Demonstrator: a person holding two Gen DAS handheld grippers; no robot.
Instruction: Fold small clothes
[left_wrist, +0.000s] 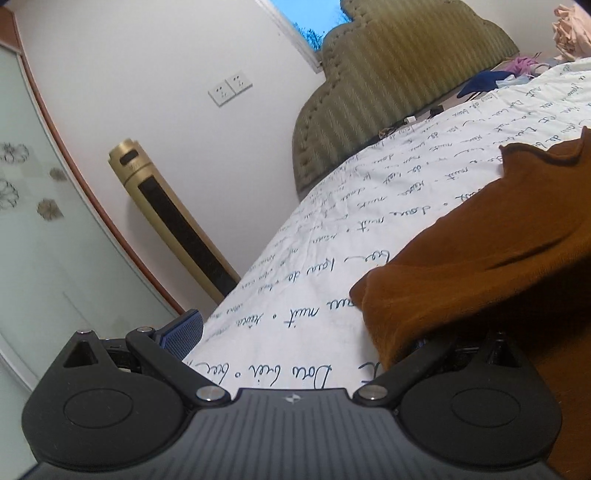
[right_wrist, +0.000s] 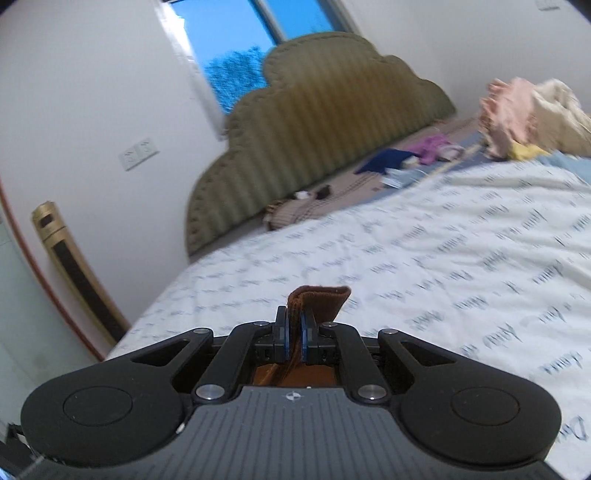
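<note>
In the left wrist view the left gripper (left_wrist: 291, 343) has its fingers spread wide beside the brown garment (left_wrist: 480, 258) draped over the bed (left_wrist: 295, 295) (unfolded yet, I judge), while the right wrist view shows the right gripper (right_wrist: 293, 332) clenched on its hem.

My right gripper (right_wrist: 294, 332) is matt black plastic with blue pads, pinching a soft rust-brown knit garment (right_wrist: 317, 299). Beneath it lies the bed's crinkled white cotton sheet (right_wrist: 424, 258); beyond, a ribbed olive fabric headboard (right_wrist: 314, 140).
</note>
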